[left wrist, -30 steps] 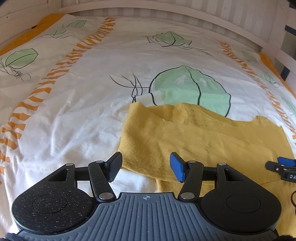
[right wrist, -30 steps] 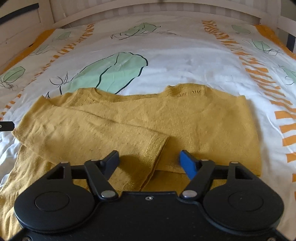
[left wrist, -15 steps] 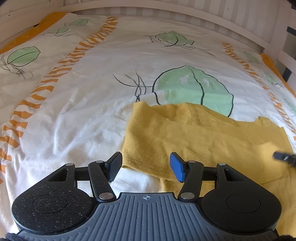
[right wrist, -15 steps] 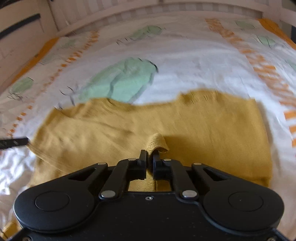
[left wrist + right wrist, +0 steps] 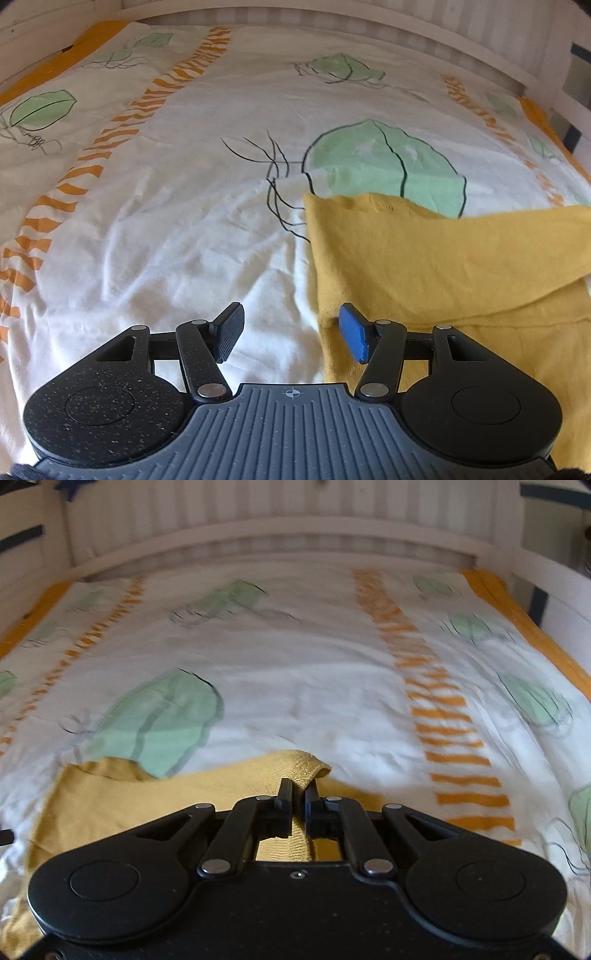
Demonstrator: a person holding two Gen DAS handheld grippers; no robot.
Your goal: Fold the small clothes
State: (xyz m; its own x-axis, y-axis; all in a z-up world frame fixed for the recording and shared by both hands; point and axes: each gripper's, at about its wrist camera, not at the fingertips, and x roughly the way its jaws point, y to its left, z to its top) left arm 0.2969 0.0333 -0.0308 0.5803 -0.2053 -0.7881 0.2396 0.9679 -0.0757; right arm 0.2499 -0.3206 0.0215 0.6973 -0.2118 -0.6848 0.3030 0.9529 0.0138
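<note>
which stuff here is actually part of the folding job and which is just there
Part of the job:
- yellow sweater, sleeve cuff pinched and lifted
- right gripper, shut on the cuff
- left gripper, open at the sweater's edge

Just there:
- leaf-print bedsheet
- white bed frame

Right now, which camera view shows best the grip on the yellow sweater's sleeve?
The right wrist view. There the right gripper is shut on the yellow sleeve, whose cuff bulges above the fingertips. The left wrist view shows only the sleeve stretched across the sweater, with the open left gripper near its edge; the grip is out of frame.
</note>
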